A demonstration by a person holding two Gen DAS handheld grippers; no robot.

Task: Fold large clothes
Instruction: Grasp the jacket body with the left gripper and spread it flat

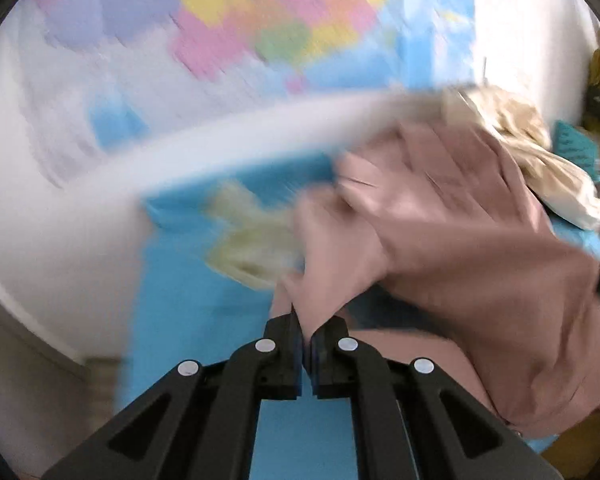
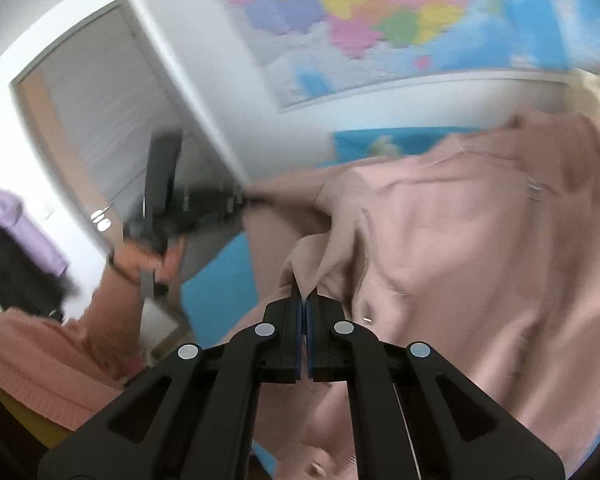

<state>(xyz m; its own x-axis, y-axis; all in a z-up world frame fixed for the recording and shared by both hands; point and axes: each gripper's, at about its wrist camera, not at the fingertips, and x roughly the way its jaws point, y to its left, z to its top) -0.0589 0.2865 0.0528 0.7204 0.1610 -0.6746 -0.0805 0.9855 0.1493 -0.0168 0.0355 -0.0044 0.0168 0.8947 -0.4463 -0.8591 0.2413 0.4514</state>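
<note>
Both tongs were clamped tight on cloth: the left tongs point(image 1: 306, 330) pinched an edge of the pink garment point(image 1: 460, 240), and the right tongs point(image 2: 305, 300) pinched another edge of it, so the garment hung lifted between them above the blue surface point(image 1: 204, 320), with a beige cloth point(image 1: 540, 152) and the wall map point(image 1: 260, 20) beyond. Step looked like lift-and-spread before the first fold. Next move likely needs both grips pulled apart evenly and the garment laid flat on the blue surface.
</note>
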